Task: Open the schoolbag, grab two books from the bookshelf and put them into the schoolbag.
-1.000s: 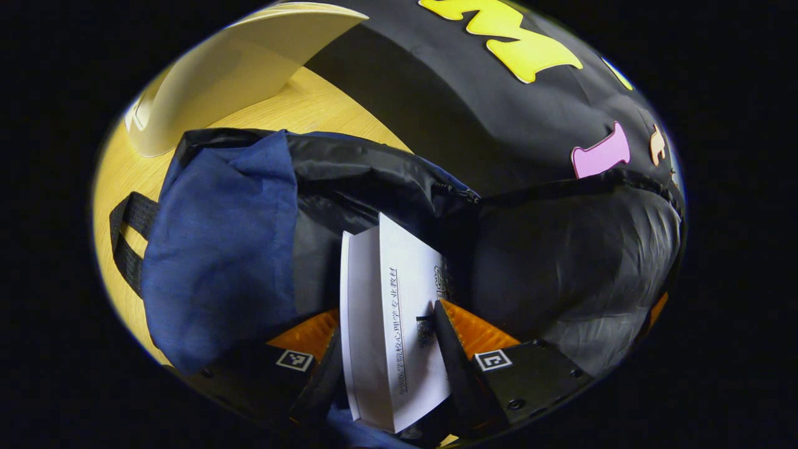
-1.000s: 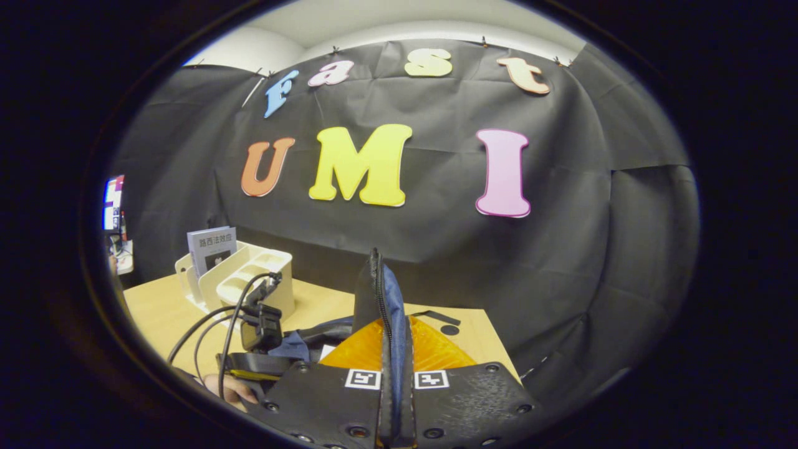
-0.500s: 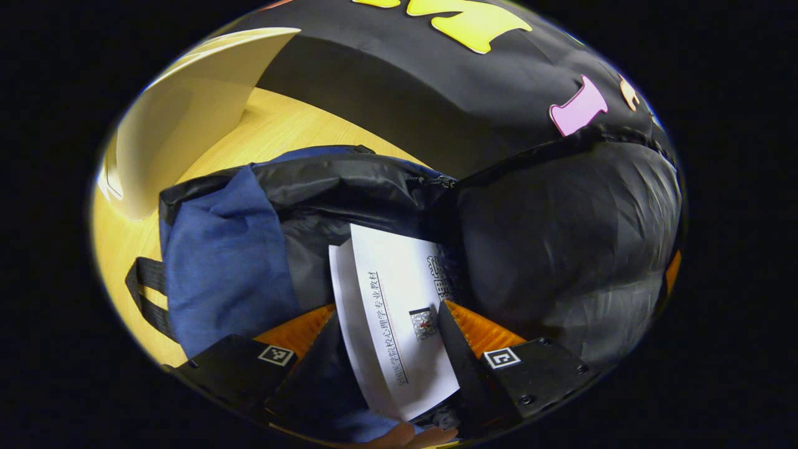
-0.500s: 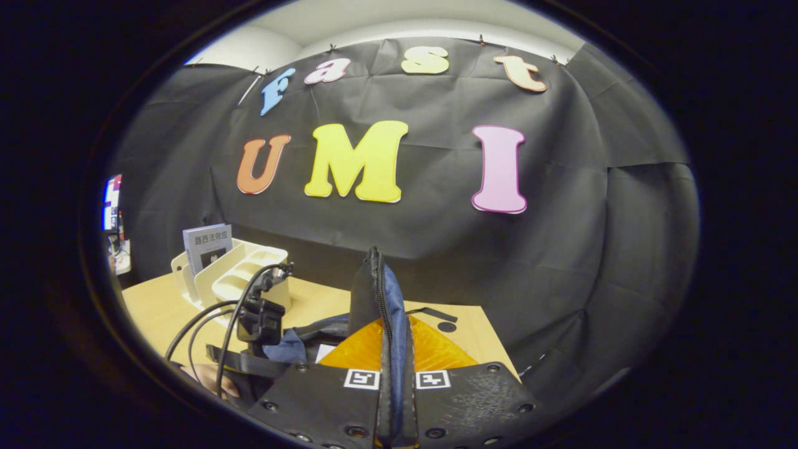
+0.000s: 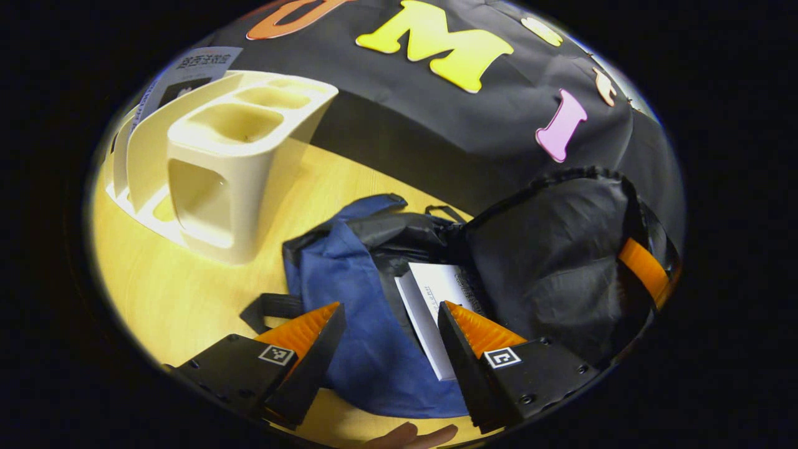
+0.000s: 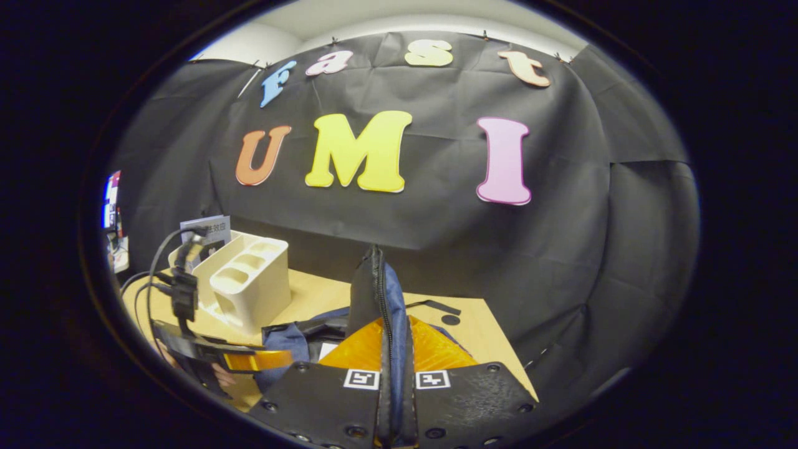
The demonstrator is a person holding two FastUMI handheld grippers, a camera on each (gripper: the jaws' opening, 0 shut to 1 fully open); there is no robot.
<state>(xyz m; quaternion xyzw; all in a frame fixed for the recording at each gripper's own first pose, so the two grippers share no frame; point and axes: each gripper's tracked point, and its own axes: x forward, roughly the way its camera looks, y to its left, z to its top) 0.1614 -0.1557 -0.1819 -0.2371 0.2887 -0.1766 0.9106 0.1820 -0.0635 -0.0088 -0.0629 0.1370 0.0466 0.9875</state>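
Fingers of the left gripper stood wide apart with nothing between them, poised above the blue-and-black fabric schoolbag that lay open on the pale wooden table. From the left gripper view, a white paperback book sat inside the bag's mouth, its spine toward six o'clock, just beside the finger at the five o'clock side and apart from it. At ten o'clock of the bag stood the cream plastic bookshelf with open compartments, near the bag but not touching, and at the shelf's far end, toward eleven o'clock, a grey-covered book stood upright. The bag's black flap was lifted at three o'clock. A fingertip of the person's hand showed at six o'clock. In the right gripper view, the right gripper was closed tightly on the zipped edge of the schoolbag, both fingers pressing the fabric and holding it upright toward twelve o'clock. At nine o'clock there sat the bookshelf, with the left gripper and its black cables in front of it.
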